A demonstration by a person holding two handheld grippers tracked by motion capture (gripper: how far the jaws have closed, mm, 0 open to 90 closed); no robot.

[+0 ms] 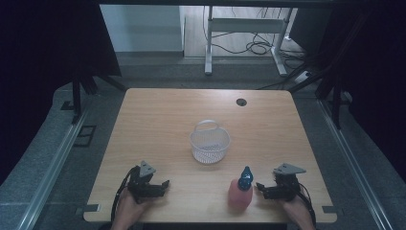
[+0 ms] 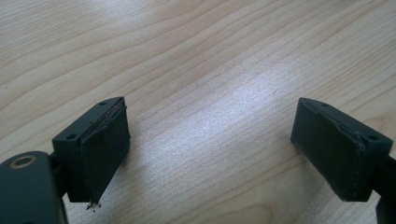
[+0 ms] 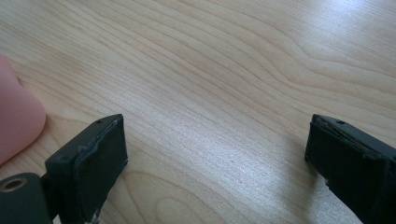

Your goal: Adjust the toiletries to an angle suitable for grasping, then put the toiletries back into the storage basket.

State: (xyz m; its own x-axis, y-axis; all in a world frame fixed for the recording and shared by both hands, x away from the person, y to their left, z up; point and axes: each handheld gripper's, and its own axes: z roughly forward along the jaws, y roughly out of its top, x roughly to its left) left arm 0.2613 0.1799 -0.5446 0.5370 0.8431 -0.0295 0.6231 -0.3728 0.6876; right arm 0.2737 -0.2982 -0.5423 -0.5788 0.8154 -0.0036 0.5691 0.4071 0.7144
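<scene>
- The left hand-held gripper [image 1: 165, 184] rests low over the near left part of the wooden table [image 1: 158, 115], held in the person's left hand [image 1: 128, 208].
- In the left gripper view, the left hand-held gripper [image 2: 210, 140] has its two black jaws spread wide apart, with only bare wood grain between them; it holds nothing.
- The right hand-held gripper [image 1: 260, 188] sits at the near right part of the table, held in the person's right hand [image 1: 298, 211], with its jaws pointing towards the bottle.
- In the right gripper view, the right hand-held gripper [image 3: 217, 149] also stands wide open, with bare table between the pads and nothing gripped.
- A pink spray bottle [image 1: 239, 194] with a blue nozzle top [image 1: 245, 178] stands upright near the front edge of the table, just beside the right hand-held gripper's jaw tips; from the high view it is not possible to tell whether they touch.
- In the right gripper view, a rounded part of the pink spray bottle [image 3: 16, 126] shows at the left edge, outside the jaws and apart from the nearer pad.
- A white mesh basket [image 1: 209, 152] with a looped handle [image 1: 207, 124] stands at the middle of the table, well apart from both hand-held grippers and beyond the bottle.
- A small dark cable hole [image 1: 241, 102] lies near the far edge of the table.
</scene>
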